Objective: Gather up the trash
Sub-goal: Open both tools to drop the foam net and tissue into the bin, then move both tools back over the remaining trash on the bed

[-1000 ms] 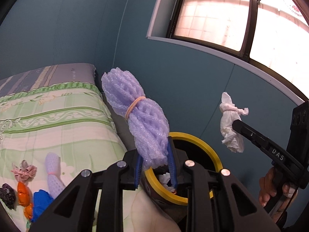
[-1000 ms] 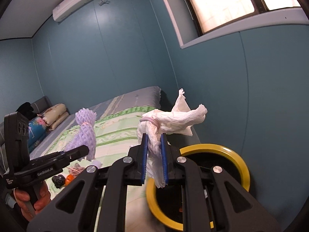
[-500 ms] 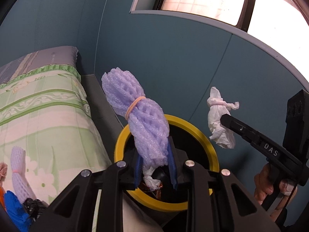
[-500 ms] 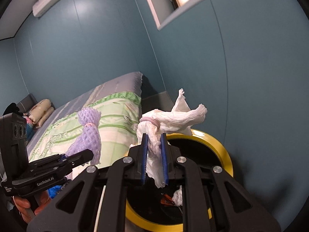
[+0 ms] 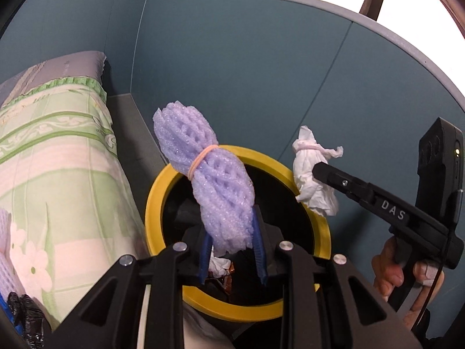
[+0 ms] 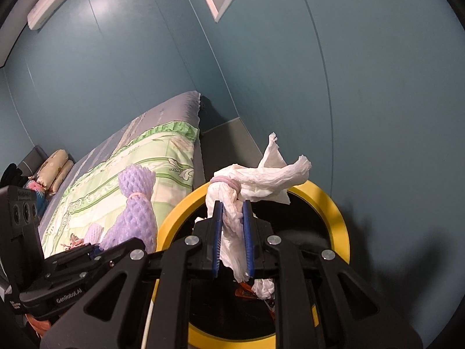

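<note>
My left gripper [image 5: 231,226] is shut on a purple foam net bundle [image 5: 212,180] tied with a rubber band and holds it over the mouth of a black bin with a yellow rim [image 5: 151,203]. My right gripper [image 6: 232,218] is shut on a white crumpled tissue [image 6: 261,180] tied with a pink band, also above the bin [image 6: 337,212]. The right gripper with the tissue [image 5: 314,180] shows at the right in the left wrist view. The left gripper with the foam net [image 6: 136,212] shows at the left in the right wrist view. Some trash lies inside the bin [image 6: 261,288].
A bed with a green floral cover [image 5: 58,174] stands left of the bin. More foam nets and small trash pieces [image 5: 8,247] lie on it. A teal wall [image 5: 261,87] is close behind the bin. Pillows [image 6: 55,168] lie at the bed's far end.
Both grippers have moved forward and tilted down with their loads. The bin's mouth now lies directly under both the foam net and the tissue.
</note>
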Demonstrator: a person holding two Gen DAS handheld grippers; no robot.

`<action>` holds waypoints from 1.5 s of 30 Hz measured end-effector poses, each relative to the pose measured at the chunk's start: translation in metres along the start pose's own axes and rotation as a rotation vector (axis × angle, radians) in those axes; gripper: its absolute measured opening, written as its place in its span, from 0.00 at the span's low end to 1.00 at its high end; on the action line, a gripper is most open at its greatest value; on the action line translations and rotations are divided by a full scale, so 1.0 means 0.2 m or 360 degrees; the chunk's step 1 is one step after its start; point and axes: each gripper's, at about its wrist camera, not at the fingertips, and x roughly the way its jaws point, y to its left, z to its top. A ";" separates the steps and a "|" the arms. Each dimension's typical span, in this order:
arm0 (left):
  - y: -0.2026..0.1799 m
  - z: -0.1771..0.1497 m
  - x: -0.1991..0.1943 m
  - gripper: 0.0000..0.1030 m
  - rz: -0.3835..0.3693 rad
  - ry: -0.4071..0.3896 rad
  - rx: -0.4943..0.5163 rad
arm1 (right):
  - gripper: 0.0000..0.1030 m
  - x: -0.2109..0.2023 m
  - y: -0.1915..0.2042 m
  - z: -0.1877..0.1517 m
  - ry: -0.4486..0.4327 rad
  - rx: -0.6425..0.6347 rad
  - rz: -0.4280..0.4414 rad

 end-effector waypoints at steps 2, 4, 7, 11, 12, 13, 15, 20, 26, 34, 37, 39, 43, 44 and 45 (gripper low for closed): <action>0.02 0.00 0.01 0.29 -0.0004 0.0002 -0.0015 | 0.13 0.01 -0.01 0.00 0.0001 0.0012 -0.0002; 0.02 -0.01 0.00 0.40 -0.0013 0.0003 -0.0030 | 0.14 0.02 -0.02 0.00 0.0004 0.0031 -0.0012; 0.06 -0.01 -0.01 0.56 -0.0004 -0.0017 -0.0075 | 0.29 0.02 -0.04 0.00 0.0006 0.0048 -0.0029; 0.11 -0.02 -0.04 0.67 0.0000 -0.0039 -0.0138 | 0.36 0.01 -0.04 0.00 -0.0008 0.0078 -0.0042; 0.13 -0.01 -0.05 0.69 0.0010 -0.0051 -0.0153 | 0.38 0.01 -0.04 0.00 -0.0013 0.0084 -0.0038; 0.15 -0.01 -0.08 0.70 0.0025 -0.0073 -0.0167 | 0.43 0.01 -0.04 0.00 -0.0016 0.0088 -0.0033; 0.18 -0.01 -0.13 0.75 0.0060 -0.0106 -0.0177 | 0.52 -0.01 -0.03 0.00 -0.0032 0.0092 -0.0025; 0.31 0.02 -0.31 0.85 0.0201 -0.0240 -0.0223 | 0.73 -0.08 0.01 0.02 -0.0109 0.0067 -0.0010; 0.45 0.03 -0.58 0.92 0.0370 -0.0393 -0.0267 | 0.85 -0.18 0.19 0.04 -0.0223 -0.0093 0.0082; 0.69 0.00 -0.98 0.92 0.0580 -0.0512 -0.0328 | 0.92 -0.27 0.50 0.03 -0.0309 -0.0316 0.0235; 0.75 -0.04 -1.13 0.92 0.0702 -0.0543 -0.0331 | 0.92 -0.28 0.63 0.02 -0.0319 -0.0413 0.0293; 0.82 -0.07 -1.23 0.92 0.0784 -0.0550 -0.0344 | 0.92 -0.27 0.73 -0.01 -0.0296 -0.0487 0.0332; 0.97 -0.16 -1.38 0.92 0.0888 -0.0540 -0.0416 | 0.92 -0.22 0.91 -0.07 -0.0207 -0.0617 0.0420; 1.00 -0.18 -1.41 0.92 0.0907 -0.0539 -0.0433 | 0.92 -0.21 0.96 -0.09 -0.0201 -0.0658 0.0427; 1.03 -0.21 -1.44 0.92 0.0935 -0.0539 -0.0454 | 0.92 -0.20 0.99 -0.11 -0.0201 -0.0695 0.0435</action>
